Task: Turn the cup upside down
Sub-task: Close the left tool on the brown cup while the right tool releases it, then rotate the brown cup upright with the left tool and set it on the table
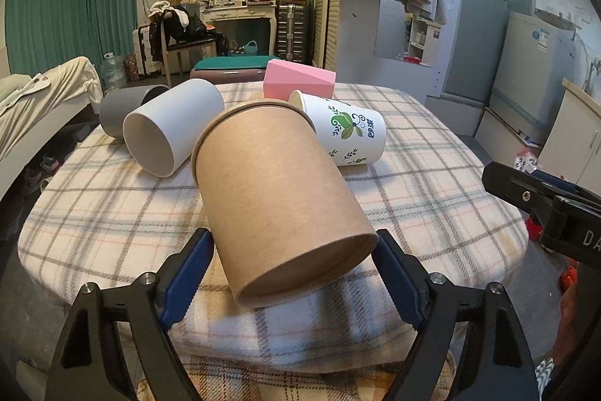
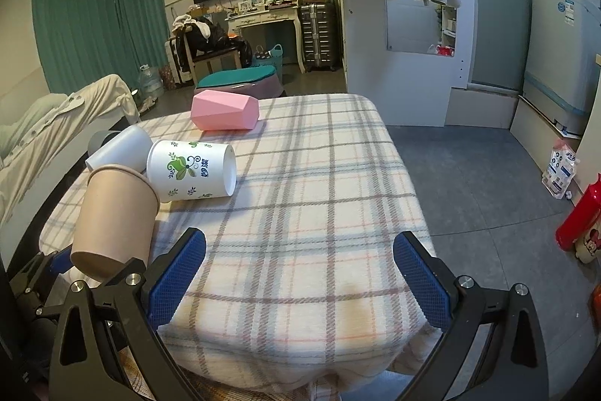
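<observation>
While the brown cup point(image 1: 278, 198) lies tilted between the left gripper point(image 1: 293, 273) pads, prob. gripped, right gripper point(image 2: 300, 273) hangs open, empty; next: rotate rim down.

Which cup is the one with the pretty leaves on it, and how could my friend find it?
Start at the checked tablecloth with cups lying on their sides. In the middle of the group, just in front of the pink faceted box and touching the plain brown paper cup, lies the white paper cup. It alone has green leaf drawings; the others are plain.
</observation>
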A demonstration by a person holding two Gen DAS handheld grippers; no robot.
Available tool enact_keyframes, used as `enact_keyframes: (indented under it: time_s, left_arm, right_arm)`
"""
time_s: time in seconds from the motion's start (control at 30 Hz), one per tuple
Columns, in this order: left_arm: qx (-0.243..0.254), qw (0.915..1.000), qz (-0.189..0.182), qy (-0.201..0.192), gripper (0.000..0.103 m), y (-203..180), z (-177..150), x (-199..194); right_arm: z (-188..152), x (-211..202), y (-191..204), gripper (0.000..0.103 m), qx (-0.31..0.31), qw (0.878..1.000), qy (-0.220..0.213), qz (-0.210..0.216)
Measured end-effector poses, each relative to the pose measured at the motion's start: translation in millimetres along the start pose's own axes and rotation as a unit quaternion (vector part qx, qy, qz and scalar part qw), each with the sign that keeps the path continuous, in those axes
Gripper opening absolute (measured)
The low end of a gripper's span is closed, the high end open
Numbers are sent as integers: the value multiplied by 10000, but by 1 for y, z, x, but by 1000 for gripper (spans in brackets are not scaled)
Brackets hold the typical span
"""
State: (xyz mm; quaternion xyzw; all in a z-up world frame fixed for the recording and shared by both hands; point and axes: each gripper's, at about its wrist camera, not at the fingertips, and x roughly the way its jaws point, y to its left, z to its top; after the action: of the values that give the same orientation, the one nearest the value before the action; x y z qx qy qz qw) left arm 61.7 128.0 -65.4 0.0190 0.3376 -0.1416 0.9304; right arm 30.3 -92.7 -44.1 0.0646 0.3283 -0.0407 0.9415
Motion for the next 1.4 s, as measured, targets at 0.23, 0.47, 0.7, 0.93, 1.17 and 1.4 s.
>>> enact_keyframes:
  time_s: [0.23, 0.47, 0.7, 0.93, 1.17, 1.4]
  left_arm:
    - [133, 9998, -14, -121, 87, 5, 5, -13]
    - [265, 9989, 55, -373, 86, 14, 28, -30]
    - [177, 9995, -93, -262, 85, 27, 38, -24]
    - [45, 9987, -456, -204, 85, 28, 49, -16]
    - [-92, 9984, -562, -11, 85, 35, 56, 4]
    - [-70, 9982, -600, 22, 85, 40, 56, 9]
  right_arm:
    - [1, 0, 2, 101, 16, 10000, -12, -7]
    - [2, 2, 6, 101, 46, 10000, 10, 22]
    - [4, 5, 4, 101, 78, 10000, 29, 22]
    - [6, 9, 4, 101, 64, 10000, 58, 6]
    - [9, 17, 2, 101, 52, 9999, 115, -53]
    - [13, 25, 9, 101, 24, 9998, 162, -86]
